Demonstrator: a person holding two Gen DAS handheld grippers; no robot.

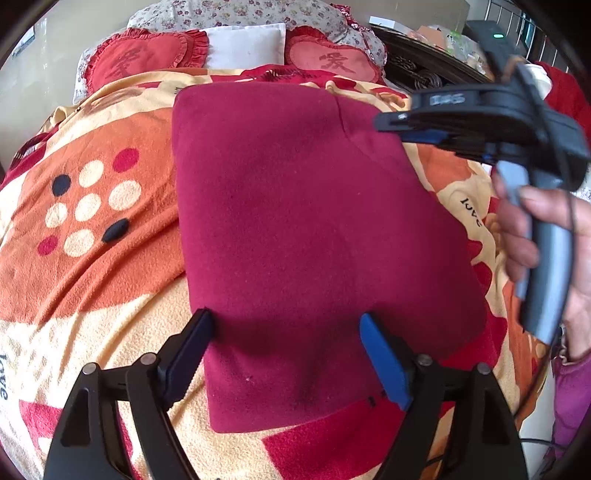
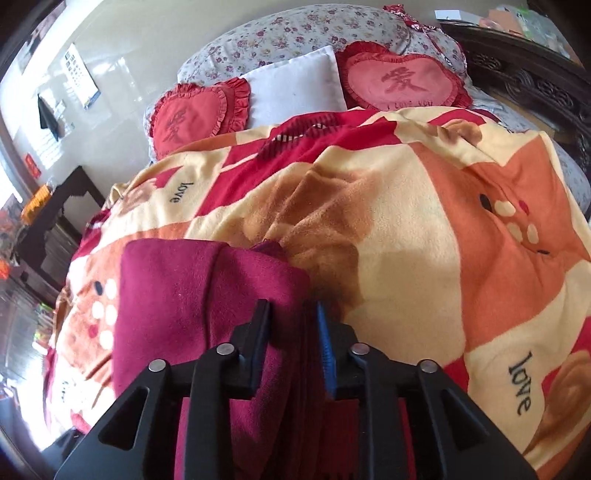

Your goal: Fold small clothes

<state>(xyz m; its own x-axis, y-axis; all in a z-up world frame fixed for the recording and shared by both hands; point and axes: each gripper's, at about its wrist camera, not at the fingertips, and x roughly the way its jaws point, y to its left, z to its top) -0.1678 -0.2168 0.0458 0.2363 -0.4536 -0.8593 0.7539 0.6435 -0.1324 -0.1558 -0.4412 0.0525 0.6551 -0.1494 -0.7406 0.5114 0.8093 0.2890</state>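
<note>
Our left hand-held gripper (image 1: pixel 286 356) spreads wide over the folded maroon cloth (image 1: pixel 317 236) on the bed's blanket (image 1: pixel 92 277); our right hand-held gripper (image 2: pixel 293 321) pinches its right edge.

Free room: broad bare stretch of patterned blanket (image 1: pixel 85 266) left of the folded maroon cloth (image 1: pixel 306 236); open blanket also to its right in the right wrist view.
Obstacles: right gripper (image 1: pixel 391 123) with the person's hand (image 1: pixel 546 236) hangs over the cloth's far-right corner, blocking that side. Bed head is crowded: two red heart cushions (image 1: pixel 136 61), white pillow (image 1: pixel 245 46) between them, floral pillow (image 2: pixel 295 33) behind. Dark carved headboard (image 2: pixel 524 74) bounds the far right.
Left gripper (image 1: pixel 286 328) fingers spread over the cloth's near edge.
</note>
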